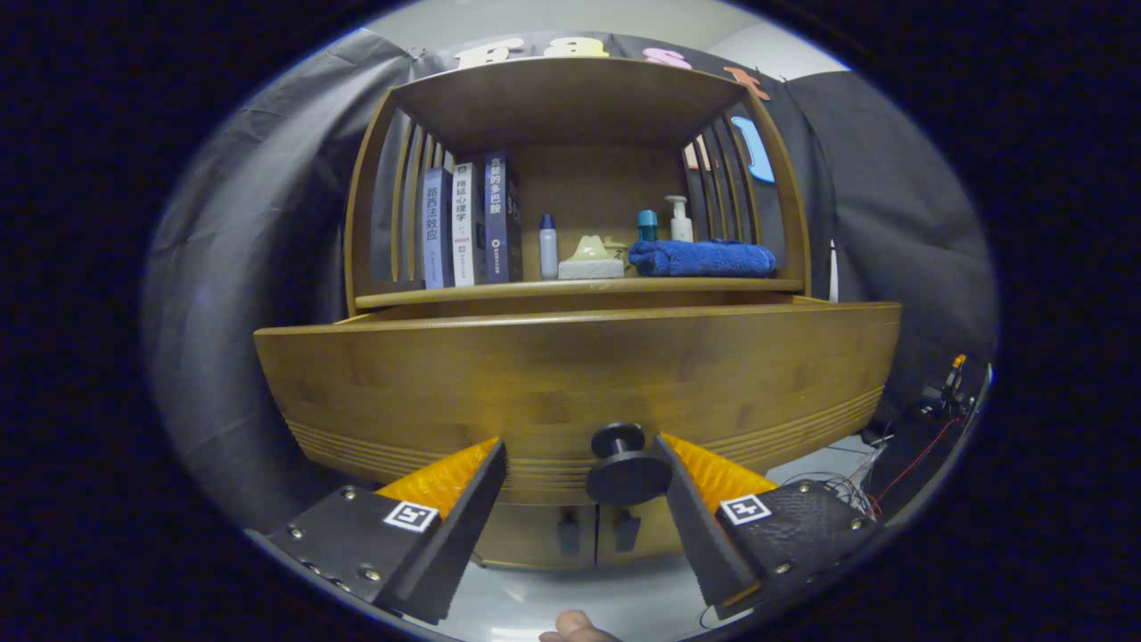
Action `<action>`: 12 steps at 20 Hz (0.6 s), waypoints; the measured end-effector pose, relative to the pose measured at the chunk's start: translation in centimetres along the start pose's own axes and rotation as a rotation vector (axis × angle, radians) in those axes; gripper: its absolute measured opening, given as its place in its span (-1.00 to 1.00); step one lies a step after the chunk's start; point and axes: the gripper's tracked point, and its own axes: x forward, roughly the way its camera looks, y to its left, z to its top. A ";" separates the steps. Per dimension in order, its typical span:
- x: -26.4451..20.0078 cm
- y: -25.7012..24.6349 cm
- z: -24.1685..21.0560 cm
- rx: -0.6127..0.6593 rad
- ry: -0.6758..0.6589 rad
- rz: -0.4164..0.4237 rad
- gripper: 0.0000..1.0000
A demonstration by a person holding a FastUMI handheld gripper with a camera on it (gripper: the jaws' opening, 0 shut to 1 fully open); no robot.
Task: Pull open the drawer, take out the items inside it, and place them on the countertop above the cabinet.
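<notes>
- Clearly, the gripper [581,459] has its fingers spread apart, grasping nothing; the drawer knob [624,465] sits between them, hard against the right finger and well apart from the left one.
- That off-centre placement suggests, as I judge it, that the fingers either let go of the knob or are lining up on it; no pull is possible with the fingers this wide.
- The drawer [579,383] stands out from the cabinet, its front panel at 12 o'clock from the fingers, so it looks already pulled open; its inside is hidden from this angle, so the items there cannot be counted.
- The countertop [499,290], at 12 o'clock beyond the drawer, is where the items must go, and it is already well stocked.
- Counted on it: three books [471,227] upright at 11 o'clock, three small bottles, one pale sponge-like block [592,262], and one folded blue towel [702,258] at 1 o'clock.
- Two small handles [597,530] show on the doors below the drawer.
- One fingertip [575,627] of the person peeks in at 6 o'clock.
</notes>
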 end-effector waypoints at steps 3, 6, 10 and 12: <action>2.4 0.1 0.4 0.013 0.008 0.005 1.00; 4.0 0.3 0.3 0.033 0.024 0.005 0.98; 6.2 0.4 0.7 0.029 -0.047 0.014 0.99; 7.2 0.4 0.9 0.023 -0.079 0.022 0.98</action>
